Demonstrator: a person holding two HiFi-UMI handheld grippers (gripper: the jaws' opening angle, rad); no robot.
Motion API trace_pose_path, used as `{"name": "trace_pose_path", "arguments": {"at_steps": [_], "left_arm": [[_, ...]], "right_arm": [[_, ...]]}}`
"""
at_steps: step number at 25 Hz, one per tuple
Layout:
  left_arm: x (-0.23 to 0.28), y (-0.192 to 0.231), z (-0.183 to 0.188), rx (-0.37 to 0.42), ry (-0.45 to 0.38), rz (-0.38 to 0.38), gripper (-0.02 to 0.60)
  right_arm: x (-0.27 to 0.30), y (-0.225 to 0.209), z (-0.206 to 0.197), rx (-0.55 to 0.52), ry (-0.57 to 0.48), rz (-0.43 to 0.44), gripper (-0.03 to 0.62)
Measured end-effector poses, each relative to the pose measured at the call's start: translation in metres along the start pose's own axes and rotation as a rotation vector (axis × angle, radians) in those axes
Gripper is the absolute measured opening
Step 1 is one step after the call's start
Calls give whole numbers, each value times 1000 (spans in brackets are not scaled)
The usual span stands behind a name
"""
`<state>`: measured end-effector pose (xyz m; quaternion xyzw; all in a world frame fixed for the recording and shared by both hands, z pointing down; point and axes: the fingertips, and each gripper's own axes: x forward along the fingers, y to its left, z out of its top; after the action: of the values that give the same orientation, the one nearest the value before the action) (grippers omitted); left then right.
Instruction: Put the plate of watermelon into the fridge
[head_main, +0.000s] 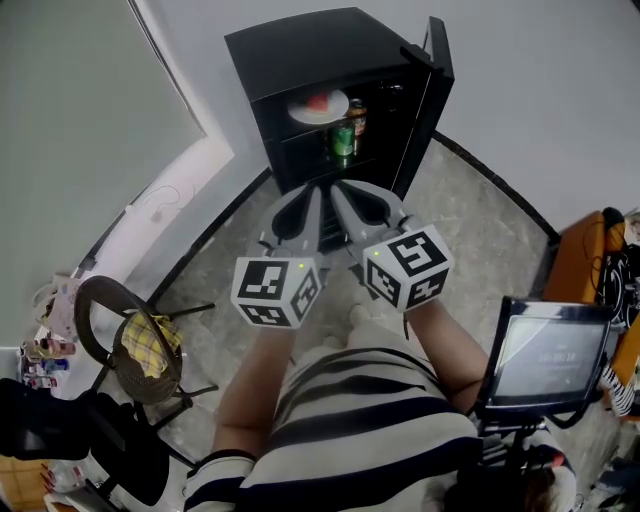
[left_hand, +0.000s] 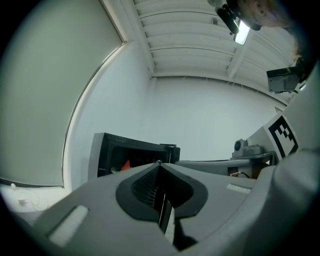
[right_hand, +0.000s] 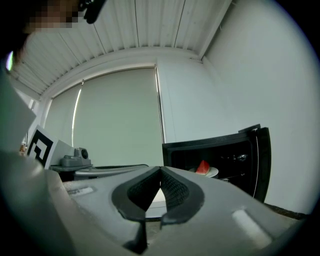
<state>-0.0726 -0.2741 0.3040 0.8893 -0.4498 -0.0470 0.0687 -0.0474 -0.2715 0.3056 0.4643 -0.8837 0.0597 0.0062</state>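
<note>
Chair: we saw a round dark chair (head_main: 92, 300) at far left, a yellow checked cloth (head_main: 150, 342) on its seat, well apart from the fridge.
Left gripper: the left gripper (left_hand: 159, 164) had its jaws pressed together at the tips with nothing between them; ribbed dark pads, smooth grey shell.
Floor: pale speckled floor (head_main: 470, 230) lay open between us and the fridge.
Fridge: a small black boxy fridge (head_main: 300, 45) stood against the white wall, front open.
Plate: a round white plate (head_main: 335, 108) with a red watermelon (head_main: 318, 101) wedge sat on the upper shelf inside; a green can (head_main: 343, 140) stood on the shelf below.
Right gripper: the right gripper (right_hand: 160, 170) was likewise closed on nothing, just beside the left one.
Door: the flat black door (head_main: 437, 70) stood open on the right edge.
Screen: a flat screen (head_main: 545, 355) stood near our right arm.
</note>
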Motion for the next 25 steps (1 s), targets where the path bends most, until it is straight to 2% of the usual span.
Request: {"name": "trace_pose_path", "arguments": {"at_steps": [12,19,25], "left_arm": [[-19,-5,-20,-27,31,-17,2],[-38,-11,-43,-86,64,-19,2],[-46,-11,-57,-97,88,-13,2]], "right_arm": [[-17,8,-22,43,25,-20,-3],[-31,12,-41,56,51,-42,-3],[-35,19,-54,31,58,-41,-3]]}}
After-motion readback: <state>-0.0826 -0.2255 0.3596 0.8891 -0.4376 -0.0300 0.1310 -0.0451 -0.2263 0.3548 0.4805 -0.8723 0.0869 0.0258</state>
